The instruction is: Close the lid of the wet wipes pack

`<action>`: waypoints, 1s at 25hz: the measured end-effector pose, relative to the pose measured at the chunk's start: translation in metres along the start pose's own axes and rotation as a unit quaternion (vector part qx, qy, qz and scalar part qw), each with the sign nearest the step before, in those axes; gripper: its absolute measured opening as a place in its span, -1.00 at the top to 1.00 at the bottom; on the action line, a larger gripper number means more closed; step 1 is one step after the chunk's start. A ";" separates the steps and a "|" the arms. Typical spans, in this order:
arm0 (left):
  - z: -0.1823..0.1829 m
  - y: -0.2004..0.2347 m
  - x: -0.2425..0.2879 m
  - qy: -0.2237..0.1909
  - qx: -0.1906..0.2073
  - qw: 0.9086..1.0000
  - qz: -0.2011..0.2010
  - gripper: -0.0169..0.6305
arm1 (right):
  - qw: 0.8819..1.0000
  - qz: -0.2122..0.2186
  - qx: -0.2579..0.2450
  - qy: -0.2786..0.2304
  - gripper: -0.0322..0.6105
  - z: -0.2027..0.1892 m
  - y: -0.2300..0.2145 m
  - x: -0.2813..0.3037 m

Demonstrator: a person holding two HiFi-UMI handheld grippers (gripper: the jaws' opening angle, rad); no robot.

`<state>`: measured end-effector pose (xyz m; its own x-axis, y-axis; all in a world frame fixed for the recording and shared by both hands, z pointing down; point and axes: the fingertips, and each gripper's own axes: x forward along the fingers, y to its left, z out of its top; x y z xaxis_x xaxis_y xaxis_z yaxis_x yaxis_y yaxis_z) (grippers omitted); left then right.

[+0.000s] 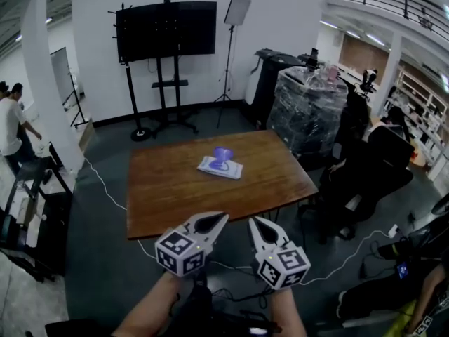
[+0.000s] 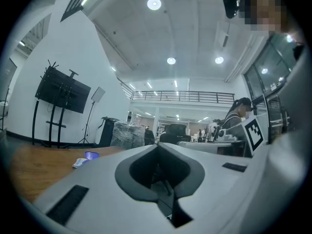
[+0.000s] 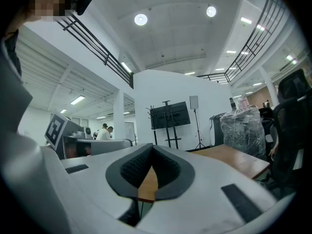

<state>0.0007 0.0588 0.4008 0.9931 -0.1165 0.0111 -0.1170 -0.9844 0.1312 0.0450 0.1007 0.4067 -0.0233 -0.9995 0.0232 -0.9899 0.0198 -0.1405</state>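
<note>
Holding the left gripper [image 1: 219, 218] and right gripper [image 1: 256, 222] side by side just short of the tabletop's [image 1: 168, 195] near edge, both closed on nothing, we see the wet wipes pack [image 1: 219, 167] farther off, mid-tabletop, its purple lid [image 1: 223, 154] raised.

Near the middle of the table [image 1: 175, 202]: the pack [image 1: 219, 168], lid [image 1: 223, 154] seemingly raised at its far side. Behind the table, a screen [image 1: 167, 28]; behind and right, a wrapped stack [image 1: 309, 104]; further right (beside the edge), chairs [image 1: 372, 170]. Before the near edge, left gripper [image 1: 218, 219] and right gripper [image 1: 256, 222] side by side, well apart from the pack.
</note>
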 end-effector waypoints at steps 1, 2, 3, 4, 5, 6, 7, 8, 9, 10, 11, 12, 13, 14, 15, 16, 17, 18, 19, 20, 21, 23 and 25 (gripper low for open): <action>0.000 0.005 0.006 0.001 -0.001 1.000 -0.001 0.94 | 1.000 -0.001 0.000 0.002 0.87 0.000 -0.005 0.005; 0.000 0.010 0.011 0.001 -0.002 1.000 -0.001 0.94 | 1.000 -0.004 0.000 0.006 0.87 0.000 -0.009 0.010; 0.000 0.016 0.017 0.001 -0.004 1.000 -0.001 0.94 | 1.000 -0.007 -0.001 0.009 0.87 0.001 -0.014 0.016; 0.001 0.023 0.023 0.000 -0.005 1.000 -0.002 0.94 | 1.000 -0.009 -0.001 0.011 0.87 0.003 -0.019 0.023; 0.002 0.031 0.029 0.000 -0.007 1.000 -0.003 0.94 | 1.000 -0.011 -0.001 0.013 0.87 0.004 -0.024 0.030; 0.002 0.039 0.035 0.002 -0.009 1.000 -0.003 0.94 | 1.000 -0.012 -0.001 0.015 0.87 0.005 -0.029 0.039; 0.002 0.047 0.041 0.003 -0.011 1.000 -0.003 0.94 | 1.000 -0.012 -0.001 0.017 0.87 0.005 -0.035 0.048; 0.001 0.056 0.048 0.004 -0.013 1.000 -0.003 0.94 | 1.000 -0.011 -0.001 0.020 0.87 0.004 -0.041 0.056; 0.001 0.064 0.055 0.005 -0.015 1.000 -0.002 0.94 | 1.000 -0.010 -0.001 0.022 0.87 0.003 -0.047 0.065; 0.001 0.073 0.062 0.005 -0.016 1.000 -0.002 0.94 | 1.000 -0.012 -0.001 0.024 0.87 0.003 -0.053 0.074; 0.002 0.082 0.069 0.005 -0.018 1.000 -0.003 0.94 | 1.000 -0.013 -0.001 0.026 0.87 0.003 -0.060 0.083; 0.003 0.091 0.076 0.006 -0.019 1.000 -0.004 0.94 | 1.000 -0.014 -0.001 0.027 0.87 0.004 -0.066 0.092; 0.005 0.100 0.083 0.008 -0.021 1.000 -0.005 0.94 | 0.999 -0.014 0.000 0.029 0.87 0.006 -0.071 0.103; 0.006 0.110 0.089 0.010 -0.022 1.000 -0.006 0.94 | 0.999 -0.016 0.000 0.031 0.87 0.008 -0.076 0.113; 0.007 0.119 0.095 0.011 -0.025 1.000 -0.006 0.94 | 0.999 -0.019 0.000 0.034 0.87 0.009 -0.079 0.122; 0.007 0.129 0.099 0.013 -0.027 1.000 -0.007 0.94 | 0.999 -0.020 0.000 0.036 0.87 0.010 -0.083 0.131; 0.007 0.138 0.104 0.014 -0.030 0.999 -0.008 0.94 | 0.999 -0.022 0.000 0.038 0.87 0.011 -0.087 0.140; 0.008 0.147 0.109 0.016 -0.032 0.999 -0.009 0.94 | 0.999 -0.023 0.000 0.040 0.87 0.011 -0.091 0.149; 0.008 0.155 0.114 0.017 -0.033 0.999 -0.011 0.94 | 0.999 -0.024 0.000 0.041 0.87 0.011 -0.095 0.159; 0.009 0.164 0.119 0.019 -0.034 0.999 -0.013 0.94 | 0.999 -0.025 0.001 0.043 0.87 0.011 -0.100 0.169; 0.010 0.173 0.124 0.021 -0.035 0.999 -0.015 0.94 | 0.999 -0.028 0.002 0.045 0.87 0.012 -0.104 0.179; 0.010 0.191 0.132 0.027 -0.038 0.999 -0.017 0.94 | 0.998 -0.032 0.004 0.047 0.87 0.014 -0.111 0.198; 0.011 0.208 0.139 0.031 -0.041 0.998 -0.018 0.94 | 0.998 -0.035 0.005 0.049 0.87 0.014 -0.117 0.215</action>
<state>0.1147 -0.1633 0.4190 0.9954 -0.0694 0.0663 -0.0821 -0.9734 0.2138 0.1575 -0.1172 0.4142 0.0321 -0.9911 0.1293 -0.9881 -0.0509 -0.1449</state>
